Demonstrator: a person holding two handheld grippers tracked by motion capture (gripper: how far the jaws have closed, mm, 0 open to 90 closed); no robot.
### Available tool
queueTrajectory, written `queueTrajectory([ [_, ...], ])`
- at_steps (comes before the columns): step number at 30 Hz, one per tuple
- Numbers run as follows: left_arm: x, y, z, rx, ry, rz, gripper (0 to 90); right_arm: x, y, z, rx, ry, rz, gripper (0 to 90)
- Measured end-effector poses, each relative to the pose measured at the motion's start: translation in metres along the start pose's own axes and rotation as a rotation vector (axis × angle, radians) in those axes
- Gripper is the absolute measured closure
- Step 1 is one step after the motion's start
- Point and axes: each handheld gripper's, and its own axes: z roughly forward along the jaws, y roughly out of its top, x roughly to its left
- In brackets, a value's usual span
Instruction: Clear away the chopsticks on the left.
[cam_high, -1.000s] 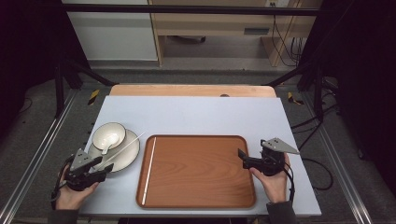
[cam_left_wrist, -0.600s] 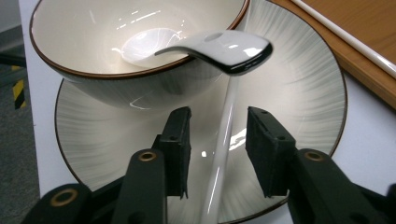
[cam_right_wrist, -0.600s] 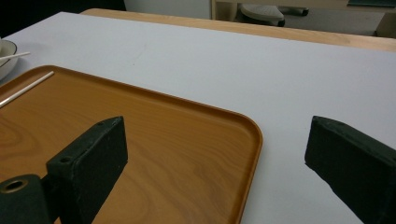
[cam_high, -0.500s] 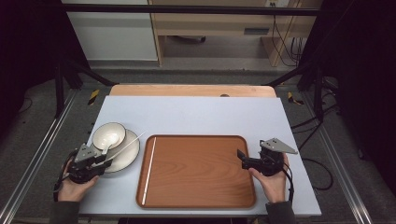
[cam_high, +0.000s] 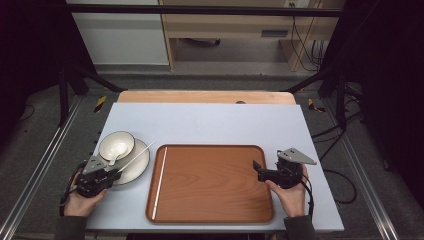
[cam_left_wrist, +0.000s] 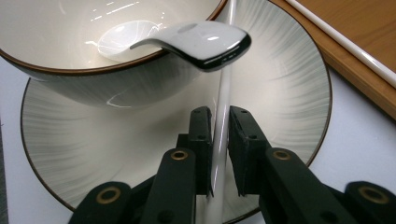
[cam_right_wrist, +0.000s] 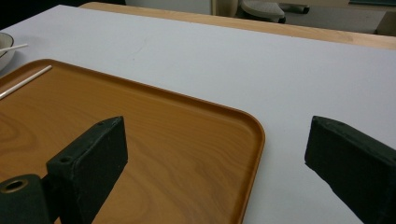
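The left gripper (cam_left_wrist: 215, 140) sits low over the near side of a pale plate (cam_left_wrist: 280, 93), and a thin white chopstick (cam_left_wrist: 223, 93) runs straight up between its two black jaws. The jaws have just been closing, and in the left gripper view the pads now stand tight against the stick on both sides, so the claw is clamped on it. From the pads the chopstick extends away across the plate, passing just beside the brown-rimmed bowl (cam_left_wrist: 70, 70) that stands on the plate's far left part, and under the overhanging handle of a white ceramic spoon (cam_left_wrist: 205, 39) whose scoop lies inside the bowl. In the high view the left gripper (cam_high: 112, 175) is at the table's near left corner, at the near edge of the plate (cam_high: 137, 167), and the chopstick (cam_high: 137, 152) slants from it toward the far right, its tip reaching just past the plate's rim toward the wooden tray (cam_high: 210, 182). A second white chopstick (cam_high: 160, 182) lies inside the tray along its left edge, well apart from the claw. The right gripper (cam_high: 260, 172) is held at the tray's right edge; in the right gripper view its jaws stand wide apart with nothing between them, above the tray's (cam_right_wrist: 140, 140) corner and the pale table top (cam_right_wrist: 233, 60).
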Motion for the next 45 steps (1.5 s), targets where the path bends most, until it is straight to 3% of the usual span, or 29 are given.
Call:
queueTrajectory([
  [14,-0.009,0.001,-0.001,0.001,-0.004,-0.007,83.6,0.000,0.000,0.000,0.000,-0.001,-0.002,6.0],
  [22,-0.020,0.006,-0.010,-0.036,0.006,-0.019,83.8,-0.001,0.000,-0.001,0.000,0.001,0.000,5.9],
  [34,-0.045,0.012,-0.018,-0.087,0.016,-0.045,83.8,-0.002,0.000,-0.001,-0.004,0.000,0.000,5.8],
  [45,-0.067,0.017,-0.020,-0.135,0.035,-0.099,83.8,-0.002,0.000,-0.002,-0.007,-0.001,-0.001,5.8],
])
